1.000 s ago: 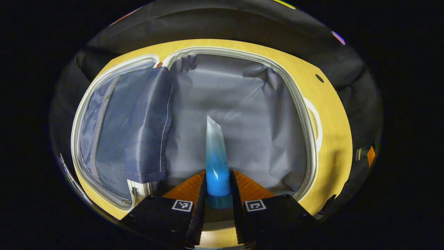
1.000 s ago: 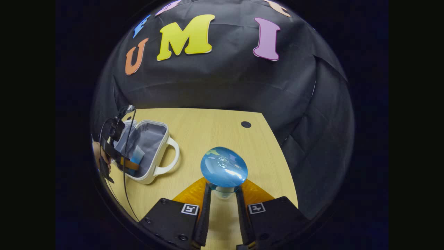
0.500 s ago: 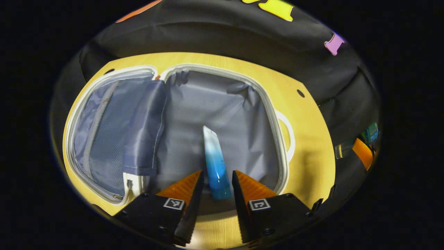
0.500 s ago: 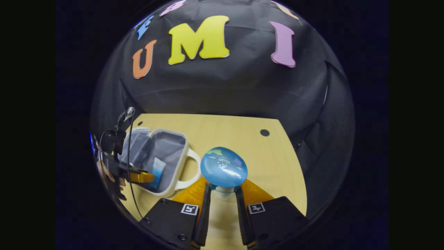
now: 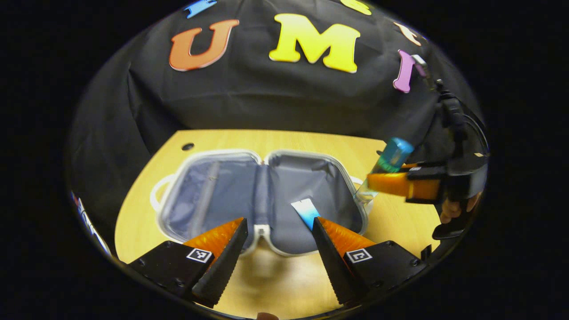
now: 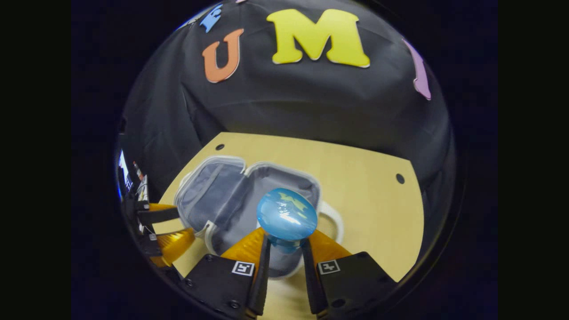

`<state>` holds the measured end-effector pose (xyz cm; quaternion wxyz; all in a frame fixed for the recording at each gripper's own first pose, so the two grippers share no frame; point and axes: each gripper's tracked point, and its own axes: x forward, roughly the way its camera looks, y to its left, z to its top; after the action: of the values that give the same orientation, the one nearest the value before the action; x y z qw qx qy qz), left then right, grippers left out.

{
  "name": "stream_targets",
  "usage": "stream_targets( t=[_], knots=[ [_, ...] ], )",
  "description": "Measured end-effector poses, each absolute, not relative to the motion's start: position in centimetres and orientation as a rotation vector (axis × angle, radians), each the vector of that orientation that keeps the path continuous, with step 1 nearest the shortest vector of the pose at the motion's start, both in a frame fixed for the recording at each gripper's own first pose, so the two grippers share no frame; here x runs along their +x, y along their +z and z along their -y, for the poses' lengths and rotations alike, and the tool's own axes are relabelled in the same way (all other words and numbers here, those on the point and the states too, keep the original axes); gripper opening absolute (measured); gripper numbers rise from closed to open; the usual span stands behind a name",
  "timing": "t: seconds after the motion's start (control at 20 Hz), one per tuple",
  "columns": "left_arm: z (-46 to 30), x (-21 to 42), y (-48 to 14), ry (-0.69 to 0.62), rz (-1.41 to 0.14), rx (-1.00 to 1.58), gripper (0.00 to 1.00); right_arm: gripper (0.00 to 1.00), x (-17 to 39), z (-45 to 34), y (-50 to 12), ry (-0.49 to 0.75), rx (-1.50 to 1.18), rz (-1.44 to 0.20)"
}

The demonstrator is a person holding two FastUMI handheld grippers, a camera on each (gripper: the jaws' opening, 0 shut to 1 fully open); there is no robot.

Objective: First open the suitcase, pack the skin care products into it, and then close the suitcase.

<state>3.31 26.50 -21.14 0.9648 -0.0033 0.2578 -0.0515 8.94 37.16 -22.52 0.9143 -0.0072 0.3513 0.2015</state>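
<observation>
Left gripper (image 5: pixel 278 231) let go of the blue tube (image 5: pixel 305 213) and I've pulled it back: a second ago it was clamped on the tube over the case, now its jaws stand wide apart with nothing between them. The tube lies flat on the grey lining in the right-hand half of the open suitcase (image 5: pixel 202 155). So item one is packed, I'd say.

Tube orientation: long axis runs diagonally across that half, flat crimped white end toward the hinge and the table's far edge, blue cap end toward the near rim; the cap end is hidden behind my left gripper's finger.

Suitcase is spread fully open, both halves flat on the table (image 5: pixel 284 138), hinge running near to far, a handle (image 5: pixel 155 198) on the outer side.

Right gripper (image 6: pixel 284 242) is clamped on the neck of the blue-capped bottle (image 6: pixel 286 214). It has swung in from the bare table and now hangs over the right half of the suitcase. In the left gripper view the bottle tilts, cap up and toward the far edge, clear body down toward the case rim.

Next, I think: lower the bottle in beside the tube, release. Risk: landing it on the tube or the rim. Then close the lid.
</observation>
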Motion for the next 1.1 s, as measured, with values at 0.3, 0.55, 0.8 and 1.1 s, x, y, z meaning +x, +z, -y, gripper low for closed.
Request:
stream_targets(
  t=[0.3, 0.55, 0.8, 1.1],
  knots=[
    [-26.2, 1.2, -18.6, -0.078, -0.306, 0.054, 0.94, 0.35, 7.5, -39.7, -29.2, 0.341, -0.03, -0.95],
    [-26.4, 0.4, -18.5, -0.068, -0.249, 0.068, 0.94, 0.32, 7.2, -39.9, -31.3, 0.26, 0.032, -1.074],
    [-28.4, -0.6, -17.2, -0.041, -0.211, 0.025, 0.94, 0.35, 9.1, -40.7, -32.1, 0.218, 0.07, -1.083],
    [-33.7, 0.6, -19.2, 0.023, -0.249, 0.026, 0.94, 0.35, 10.5, -41.1, -34.2, 0.166, 0.118, -1.126]
  ],
)
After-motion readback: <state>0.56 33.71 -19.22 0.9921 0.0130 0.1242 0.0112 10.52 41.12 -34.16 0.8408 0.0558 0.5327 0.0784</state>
